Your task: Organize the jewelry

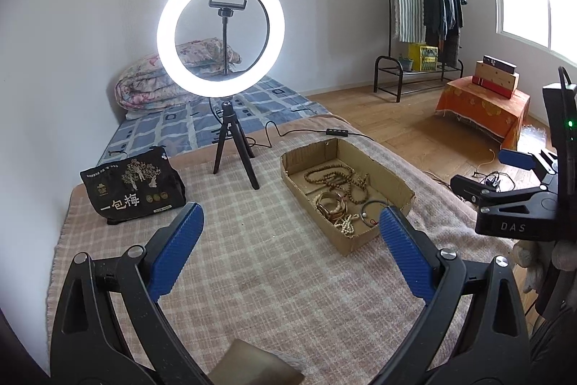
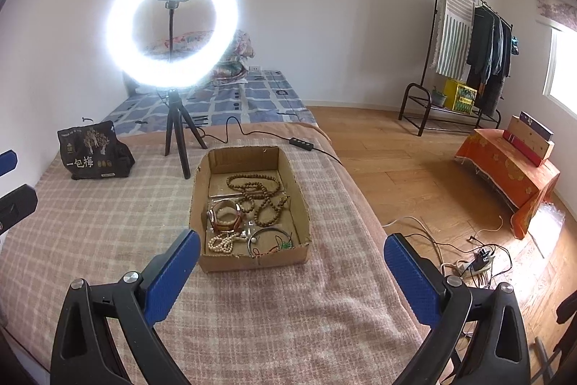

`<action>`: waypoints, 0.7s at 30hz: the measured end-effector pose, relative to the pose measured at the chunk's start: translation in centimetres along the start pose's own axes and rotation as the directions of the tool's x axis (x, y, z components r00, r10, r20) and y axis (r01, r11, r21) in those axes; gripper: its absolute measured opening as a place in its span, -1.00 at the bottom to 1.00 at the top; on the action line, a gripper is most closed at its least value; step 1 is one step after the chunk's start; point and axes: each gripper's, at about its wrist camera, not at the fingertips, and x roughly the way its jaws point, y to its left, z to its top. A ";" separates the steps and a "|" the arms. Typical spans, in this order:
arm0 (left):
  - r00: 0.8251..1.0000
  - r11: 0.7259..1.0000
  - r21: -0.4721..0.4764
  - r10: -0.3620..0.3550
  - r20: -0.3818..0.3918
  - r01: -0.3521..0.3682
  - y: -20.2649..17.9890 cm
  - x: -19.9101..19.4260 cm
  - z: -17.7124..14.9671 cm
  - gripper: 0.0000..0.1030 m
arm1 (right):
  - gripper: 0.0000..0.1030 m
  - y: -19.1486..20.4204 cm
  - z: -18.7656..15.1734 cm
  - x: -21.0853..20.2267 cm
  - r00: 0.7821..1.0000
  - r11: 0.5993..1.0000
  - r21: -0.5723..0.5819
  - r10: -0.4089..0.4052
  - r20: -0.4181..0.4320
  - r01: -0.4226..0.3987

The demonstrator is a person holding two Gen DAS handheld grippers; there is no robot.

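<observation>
Two gaping tongs (image 1: 290, 217) (image 2: 292, 240), one cardboard tray (image 2: 202, 204).

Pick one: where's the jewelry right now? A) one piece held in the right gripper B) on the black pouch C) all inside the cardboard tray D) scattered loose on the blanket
C: the brown bead strand, the white bead bracelet and the dark bangle all lie inside the cardboard tray; the left gripper and the right gripper are open and hold nothing.
</observation>
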 end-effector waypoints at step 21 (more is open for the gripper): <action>1.000 1.000 -0.022 0.007 0.002 -0.007 0.2 -0.3 0.1 1.00 | 0.99 -0.3 -0.2 0.9 1.000 0.999 0.044 0.019 -0.020 -0.018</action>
